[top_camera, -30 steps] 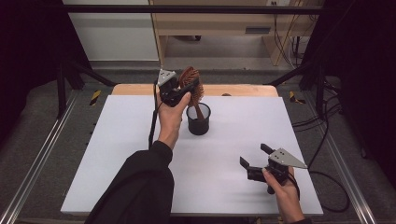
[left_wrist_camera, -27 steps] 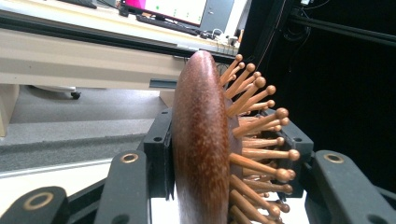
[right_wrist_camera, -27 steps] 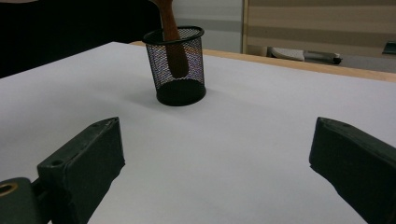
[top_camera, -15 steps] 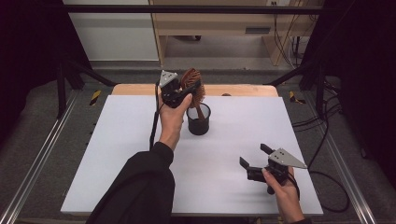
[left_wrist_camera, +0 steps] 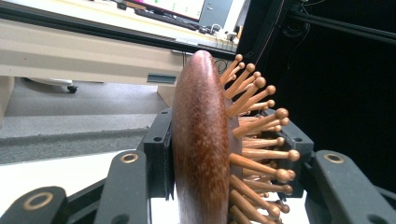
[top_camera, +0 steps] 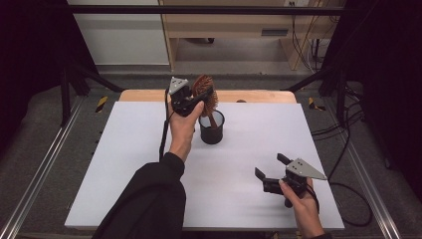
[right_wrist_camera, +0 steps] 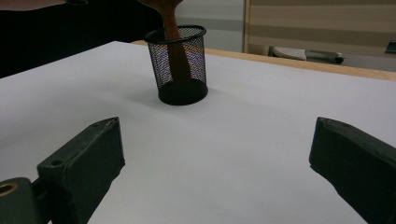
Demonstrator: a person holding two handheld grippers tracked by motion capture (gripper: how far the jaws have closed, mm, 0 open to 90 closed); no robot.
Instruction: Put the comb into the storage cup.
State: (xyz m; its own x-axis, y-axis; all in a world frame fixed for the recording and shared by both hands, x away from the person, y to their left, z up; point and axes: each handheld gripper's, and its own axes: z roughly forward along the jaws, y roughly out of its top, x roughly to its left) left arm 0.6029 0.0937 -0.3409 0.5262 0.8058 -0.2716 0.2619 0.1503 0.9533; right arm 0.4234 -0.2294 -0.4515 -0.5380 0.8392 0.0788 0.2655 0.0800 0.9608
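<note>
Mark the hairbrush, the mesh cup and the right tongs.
hairbrush (left_wrist_camera: 201,140): left gripper view, on its wooden back.
mesh cup (right_wrist_camera: 180,63): right gripper view, on its mesh wall.
right tongs (top_camera: 271,167): high view, midway between the tips.

The hairbrush (left_wrist_camera: 201,140) was of reddish-brown wood, its rounded back polished smooth with a fine speckled grain and a soft sheen; its pins (left_wrist_camera: 252,121) were paler wood, ball-tipped and smooth. The pen cup (right_wrist_camera: 179,63) was black metal mesh, matt, with a solid rim and base, and the brush handle showed through the weave. The table (top_camera: 124,164) had a white top, smooth and matt like paper or laminate, with a bare light-wood edge (top_camera: 259,96) at 12 o'clock. The left tongs (left_wrist_camera: 229,154) looked like matt black plastic with brass-coloured rivets; the right tongs (right_wrist_camera: 224,172) had dull, slightly rough black pads. A dark cloth sleeve (top_camera: 149,199) looked matt.
</note>
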